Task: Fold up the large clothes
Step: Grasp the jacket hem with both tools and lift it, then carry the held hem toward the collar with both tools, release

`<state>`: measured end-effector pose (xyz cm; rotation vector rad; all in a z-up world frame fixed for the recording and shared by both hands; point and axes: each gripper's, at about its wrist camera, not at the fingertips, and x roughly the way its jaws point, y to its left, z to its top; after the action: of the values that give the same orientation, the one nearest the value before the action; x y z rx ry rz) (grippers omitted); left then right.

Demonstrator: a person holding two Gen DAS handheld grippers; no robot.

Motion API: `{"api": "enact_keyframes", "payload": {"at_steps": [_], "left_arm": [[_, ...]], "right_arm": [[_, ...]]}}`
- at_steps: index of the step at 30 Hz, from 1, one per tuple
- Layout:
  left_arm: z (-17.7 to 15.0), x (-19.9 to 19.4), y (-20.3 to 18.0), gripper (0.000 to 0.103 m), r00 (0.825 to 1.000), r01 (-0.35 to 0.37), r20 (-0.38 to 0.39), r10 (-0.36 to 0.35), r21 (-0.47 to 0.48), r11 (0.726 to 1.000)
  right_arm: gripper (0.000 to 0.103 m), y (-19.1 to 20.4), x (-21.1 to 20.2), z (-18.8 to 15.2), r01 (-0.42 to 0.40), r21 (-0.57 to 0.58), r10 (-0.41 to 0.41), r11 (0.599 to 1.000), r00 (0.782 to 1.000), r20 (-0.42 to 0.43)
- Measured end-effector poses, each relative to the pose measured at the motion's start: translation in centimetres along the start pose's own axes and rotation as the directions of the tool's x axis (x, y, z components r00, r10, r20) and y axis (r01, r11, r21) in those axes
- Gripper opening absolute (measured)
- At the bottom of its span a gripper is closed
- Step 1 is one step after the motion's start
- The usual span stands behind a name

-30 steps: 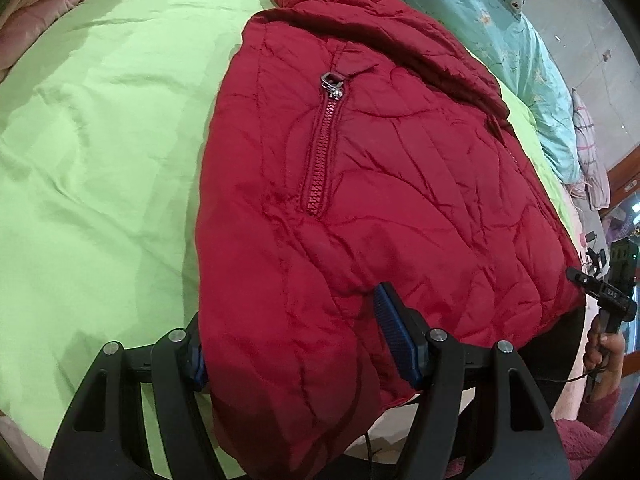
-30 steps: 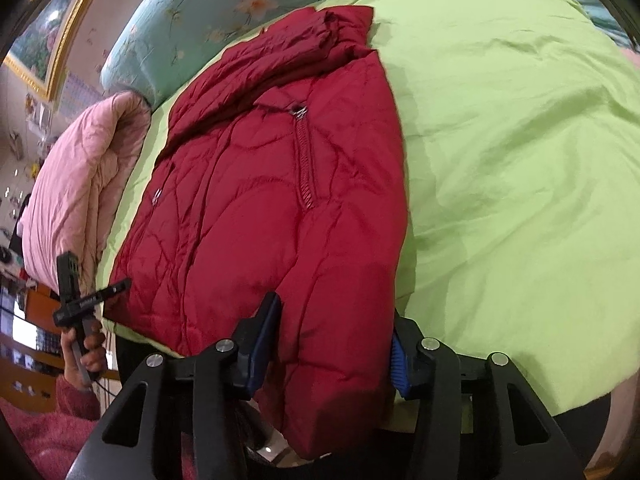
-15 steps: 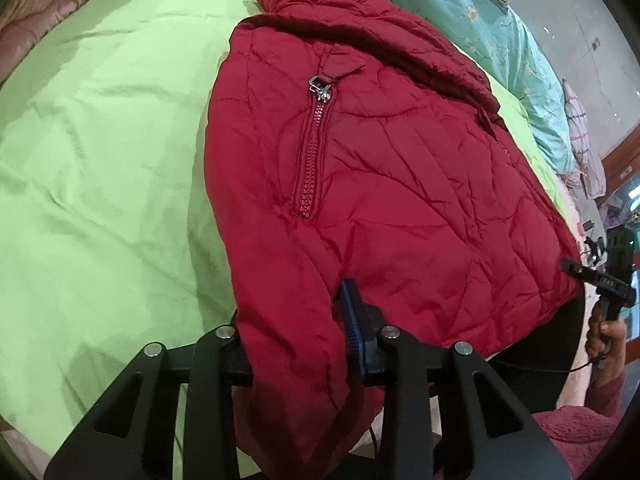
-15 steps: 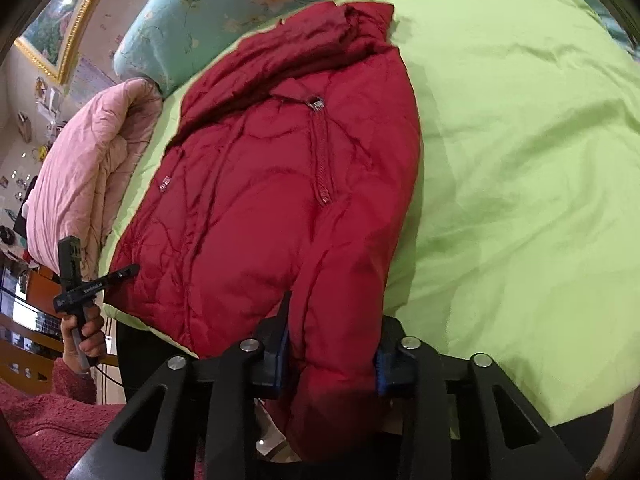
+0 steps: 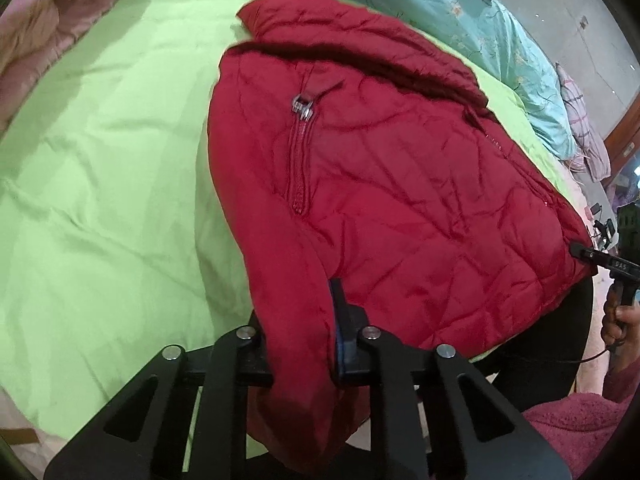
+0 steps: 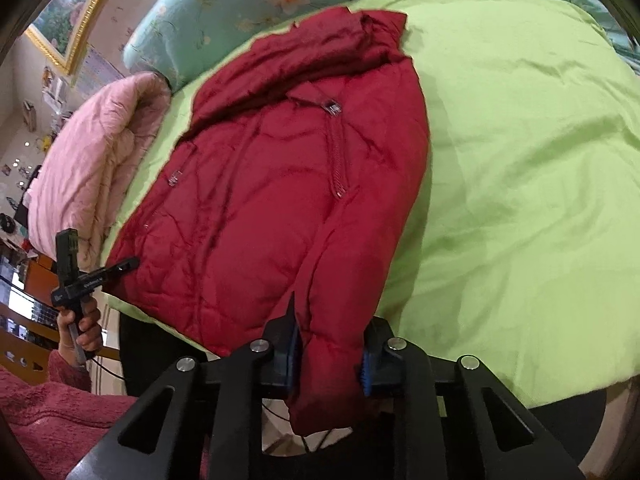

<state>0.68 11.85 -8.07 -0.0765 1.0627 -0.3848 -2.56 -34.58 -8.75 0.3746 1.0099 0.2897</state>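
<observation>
A red quilted jacket [image 5: 400, 184] lies on a green bedsheet [image 5: 100, 200], collar far, hem at the near bed edge. It has a zip pocket [image 5: 300, 160] with a metal pull. My left gripper [image 5: 296, 344] is shut on the jacket's near hem corner, which bunches between the jaws and hangs below. In the right wrist view the same jacket [image 6: 260, 200] lies on the sheet [image 6: 520, 160], and my right gripper [image 6: 328, 356] is shut on the hem at its other corner. Each gripper shows at the edge of the other's view, the right [image 5: 608, 264], the left [image 6: 80, 276].
A pink quilt [image 6: 92, 160] lies rolled at the bed's side. A teal floral duvet [image 6: 260, 4] lies along the far side. The bed edge is right at the grippers. A framed picture [image 6: 68, 12] hangs on the wall.
Both grippers have gone from open around the hem to shut on it. The jacket's near edge has been gathered and lifted slightly, and the views have pulled back a little.
</observation>
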Motion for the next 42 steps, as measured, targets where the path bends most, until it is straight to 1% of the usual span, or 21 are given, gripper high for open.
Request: {"api": "enact_keyframes", "payload": {"at_steps": [2,5,9,13,18,25,30,35,36,39,42], "left_arm": [[0.5,-0.8,-0.5,0.013,1.0,0.004,0.029,-0.004,0.003,1.0],[1.4,-2.0,-0.9,0.013,0.996,0.043,0.074,-0.042,-0.005,0.999],[2.7,-3.5,-1.2,0.013,0.989,0.056,0.14,-0.055,-0.006,0.998],[4.5,-4.1,-1.2,0.013,0.977,0.071,0.201,-0.065,-0.024,0.997],[6.8,-4.9,-1.0,0.013,0.958,0.095,0.278,-0.075,-0.061,0.994],[9.3,-5.5,-0.5,0.013,0.942,0.095,0.328,-0.07,-0.063,0.993],[11.2,-5.5,-0.8,0.013,0.936,0.086,0.347,-0.062,-0.053,0.995],[13.1,-5.3,-1.0,0.013,0.925,0.074,0.378,-0.047,-0.059,0.995],[13.6,-5.2,-1.0,0.013,0.925,0.072,0.379,-0.043,-0.063,0.995],[14.9,-4.7,-0.9,0.013,0.925,0.058,0.38,-0.025,-0.075,0.995],[16.0,-4.3,-1.0,0.013,0.923,0.037,0.385,0.003,-0.097,0.995]], "right_arm": [[0.021,0.1,-0.5,0.3,-0.028,0.006,0.028,1.0,0.999,0.023],[0.02,0.0,-1.4,0.9,-0.091,0.032,0.089,0.995,0.993,0.076],[0.019,0.0,-2.1,1.9,-0.136,0.048,0.128,0.99,0.982,0.141],[0.019,0.3,-2.5,3.3,-0.148,0.053,0.135,0.988,0.971,0.198],[0.019,0.3,-2.9,5.1,-0.159,0.068,0.137,0.985,0.958,0.254],[0.019,-0.6,-3.3,8.1,-0.18,0.082,0.145,0.98,0.936,0.32],[0.019,-0.5,-2.8,10.3,-0.169,0.068,0.137,0.983,0.933,0.333],[0.018,-0.3,-2.6,12.8,-0.132,0.056,0.104,0.99,0.929,0.355],[0.018,-0.3,-2.5,13.3,-0.125,0.052,0.098,0.991,0.929,0.357],[0.018,0.3,-2.4,14.7,-0.064,0.029,0.049,0.998,0.929,0.368],[0.018,0.8,-2.2,16.2,-0.053,0.013,0.044,0.999,0.921,0.387]]}}
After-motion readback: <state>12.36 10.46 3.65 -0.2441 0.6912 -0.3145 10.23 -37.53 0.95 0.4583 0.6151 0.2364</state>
